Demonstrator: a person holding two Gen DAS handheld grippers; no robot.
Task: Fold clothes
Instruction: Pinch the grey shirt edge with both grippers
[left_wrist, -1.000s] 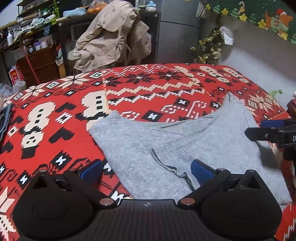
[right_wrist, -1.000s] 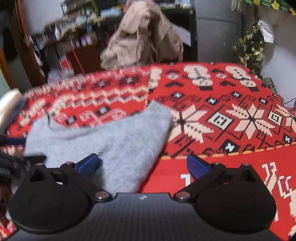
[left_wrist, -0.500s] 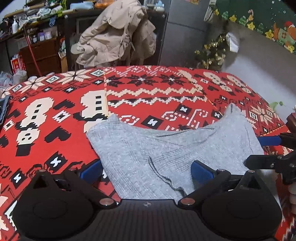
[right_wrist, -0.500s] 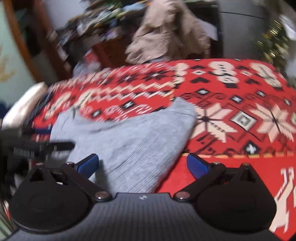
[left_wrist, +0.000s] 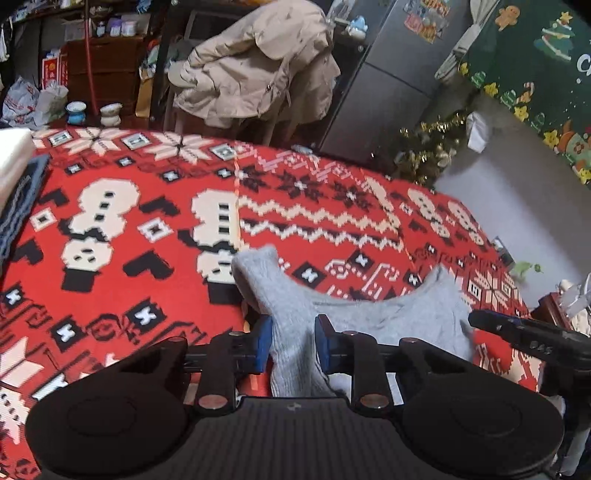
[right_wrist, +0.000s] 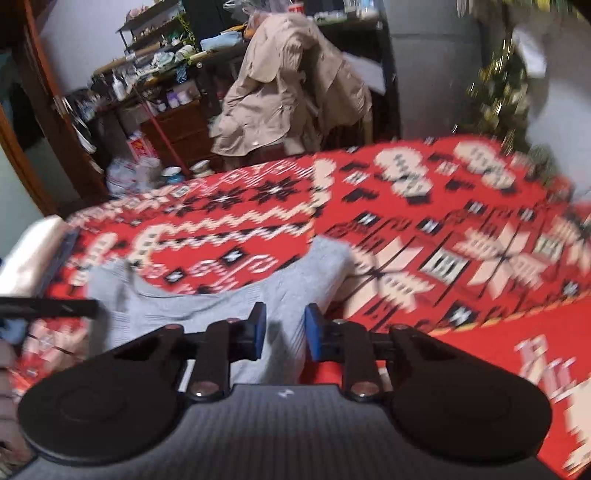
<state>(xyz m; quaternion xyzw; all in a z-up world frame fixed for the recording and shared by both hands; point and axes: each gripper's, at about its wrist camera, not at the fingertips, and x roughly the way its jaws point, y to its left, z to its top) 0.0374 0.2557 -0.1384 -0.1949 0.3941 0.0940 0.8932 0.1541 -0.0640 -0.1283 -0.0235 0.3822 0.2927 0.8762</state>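
Grey rib-knit garment (left_wrist: 388, 321) lies on red patterned blanket (left_wrist: 147, 229), near edge bunched. L gripper (left_wrist: 293, 345) pinches one soft corner btwn blue pads; R gripper (right_wrist: 281, 332) likewise clamps the other corner. Beige coat (left_wrist: 258, 62) drapes behind.

Your left tool (left_wrist: 293, 345) and right tool (right_wrist: 281, 332), wide open a second ago, have each closed on the grey sweater (left_wrist: 388, 321), whose near corners now seem lifted and bunched.
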